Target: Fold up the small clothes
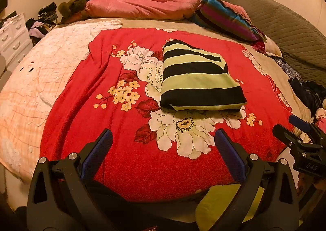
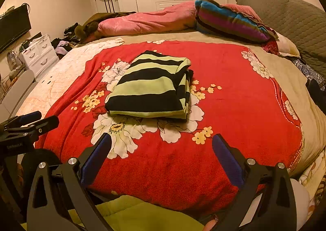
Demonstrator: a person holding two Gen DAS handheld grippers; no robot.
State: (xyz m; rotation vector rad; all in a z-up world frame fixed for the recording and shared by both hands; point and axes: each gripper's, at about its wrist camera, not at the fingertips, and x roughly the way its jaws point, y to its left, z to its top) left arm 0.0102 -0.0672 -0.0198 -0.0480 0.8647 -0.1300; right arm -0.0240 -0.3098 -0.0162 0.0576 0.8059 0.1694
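Observation:
A small garment with black and pale green stripes (image 1: 198,77) lies folded into a compact rectangle on the red flowered blanket (image 1: 114,165); the right wrist view shows it (image 2: 150,90) left of centre. My left gripper (image 1: 163,137) hovers over the near part of the blanket, short of the garment, open with nothing between its blue pads. My right gripper (image 2: 162,141) is likewise open and empty, held back from the garment. Each gripper shows at the edge of the other's view: the right one (image 1: 293,127), the left one (image 2: 38,120).
Pink duvet (image 1: 142,6) and a striped pillow (image 1: 226,17) lie at the bed's far end, a grey quilted headboard (image 1: 285,33) at right. White drawers (image 2: 40,55) and piled clothes (image 2: 65,43) stand left of the bed. Yellow-green fabric (image 2: 142,216) sits below my grippers.

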